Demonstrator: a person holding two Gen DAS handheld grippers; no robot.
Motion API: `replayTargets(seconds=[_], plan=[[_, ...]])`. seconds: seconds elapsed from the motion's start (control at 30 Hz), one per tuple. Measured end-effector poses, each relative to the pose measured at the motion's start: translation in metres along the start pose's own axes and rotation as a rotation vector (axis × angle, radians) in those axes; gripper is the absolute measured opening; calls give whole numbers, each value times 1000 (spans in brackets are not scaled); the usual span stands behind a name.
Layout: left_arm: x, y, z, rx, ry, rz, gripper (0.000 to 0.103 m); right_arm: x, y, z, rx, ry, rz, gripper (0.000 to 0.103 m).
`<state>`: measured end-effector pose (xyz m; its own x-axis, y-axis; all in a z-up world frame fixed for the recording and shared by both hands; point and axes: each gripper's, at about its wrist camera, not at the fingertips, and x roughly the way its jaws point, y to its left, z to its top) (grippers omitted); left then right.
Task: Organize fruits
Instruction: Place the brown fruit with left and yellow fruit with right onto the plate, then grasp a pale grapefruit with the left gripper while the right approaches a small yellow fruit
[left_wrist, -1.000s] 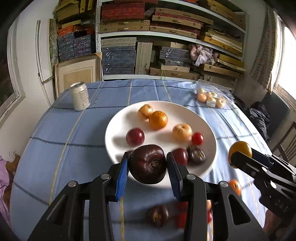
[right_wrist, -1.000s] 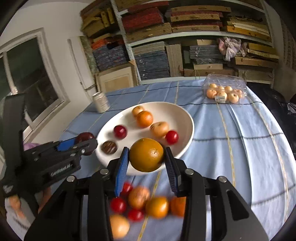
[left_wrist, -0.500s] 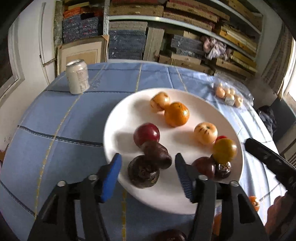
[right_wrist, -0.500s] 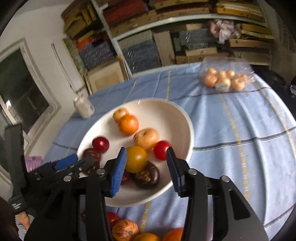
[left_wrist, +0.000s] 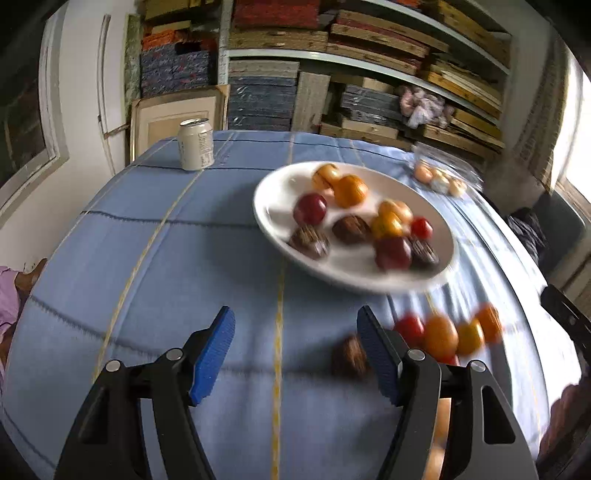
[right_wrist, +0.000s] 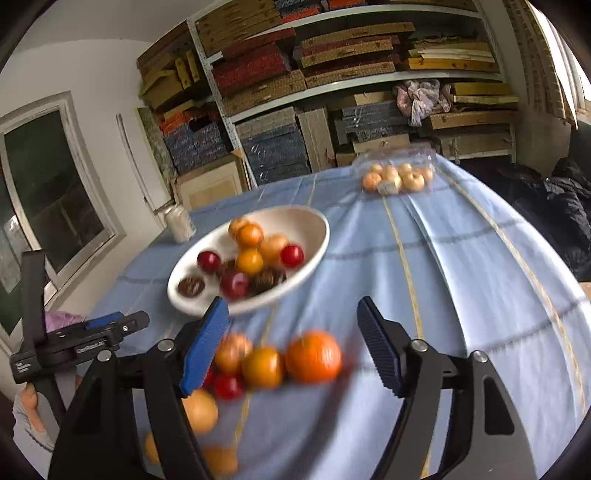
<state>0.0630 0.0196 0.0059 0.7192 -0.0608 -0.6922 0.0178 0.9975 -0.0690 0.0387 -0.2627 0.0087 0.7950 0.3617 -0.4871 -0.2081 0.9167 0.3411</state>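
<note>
A white plate (left_wrist: 273, 221) (right_wrist: 314, 225) on the blue tablecloth holds several fruits: red, orange, yellow and dark brown ones. Loose fruits lie on the cloth in front of it, among them a large orange (right_wrist: 313, 356), a yellow-orange fruit (right_wrist: 263, 366) and a dark brown fruit (left_wrist: 349, 356). My left gripper (left_wrist: 295, 349) is open and empty, pulled back over bare cloth left of the loose fruits. My right gripper (right_wrist: 291, 345) is open and empty, with the large orange between its fingers' lines on the cloth. The left gripper also shows in the right wrist view (right_wrist: 107, 325).
A drink can (left_wrist: 195, 144) stands at the table's far left. A clear plastic box of small fruits (right_wrist: 397, 173) sits at the far right. Shelves stacked with boxes stand behind the table. A dark chair (right_wrist: 554, 199) is at the right.
Both grippers let go of their fruits onto the plate: the left its dark fruit, the right its yellow-orange one. Both have drawn back from the plate, open.
</note>
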Motion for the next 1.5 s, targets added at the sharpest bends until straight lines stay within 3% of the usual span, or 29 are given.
replayTargets(seconds=[0.17, 0.37, 0.8, 1.17, 1.47, 1.5], plan=[[-33, -18, -40, 67, -14, -66, 69, -17, 0, -25, -7, 18, 14, 75], [-46, -48, -66, 188, -23, -96, 69, -26, -6, -28, 32, -3, 12, 79], [-40, -83, -86, 343, 29, -124, 73, -34, -10, -33, 40, 0, 37, 80], [-30, -82, -87, 339, 74, -123, 71, -35, -8, -34, 36, 8, 42, 81], [-20, -83, -87, 338, 130, -135, 50, -32, -1, -39, 8, 41, 57, 81], [-20, -82, -87, 332, 127, -132, 43, -31, 2, -41, -4, 51, 60, 81]])
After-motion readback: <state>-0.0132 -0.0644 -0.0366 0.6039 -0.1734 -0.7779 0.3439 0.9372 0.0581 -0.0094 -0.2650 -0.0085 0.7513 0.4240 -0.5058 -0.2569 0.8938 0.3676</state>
